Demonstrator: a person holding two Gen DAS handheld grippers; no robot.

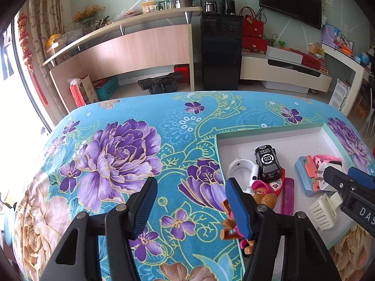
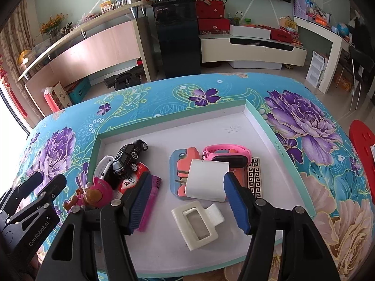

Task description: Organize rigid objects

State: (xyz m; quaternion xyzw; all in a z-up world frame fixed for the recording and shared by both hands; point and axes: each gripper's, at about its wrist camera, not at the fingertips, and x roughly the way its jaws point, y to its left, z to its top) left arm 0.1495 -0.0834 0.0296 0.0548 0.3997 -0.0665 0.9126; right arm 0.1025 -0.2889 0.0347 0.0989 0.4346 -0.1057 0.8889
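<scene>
A white tray with a teal rim (image 2: pixel 257 117) lies on the floral cloth. In it are a black toy car (image 2: pixel 127 157), a white charger block (image 2: pixel 206 180) resting on a blue and orange piece (image 2: pixel 180 164), a pink wristband (image 2: pixel 225 154), a white hair clip (image 2: pixel 199 220) and a magenta comb (image 2: pixel 150 208). My right gripper (image 2: pixel 187 201) hangs open over the tray; the charger sits between its fingers, and the left pad stands well apart from it. A pink pup figure (image 1: pixel 262 194) lies across the tray's left rim. Just left of it my left gripper (image 1: pixel 191 206) stands open over bare cloth, holding nothing.
A black-and-gold patterned card (image 2: pixel 254 178) lies by the wristband, and a white round piece (image 2: pixel 103 166) sits under the car. A red disc (image 2: pixel 363 145) rests at the table's right edge. The table's far edge (image 1: pixel 187 93) drops to the floor, with shelves and a black cabinet beyond.
</scene>
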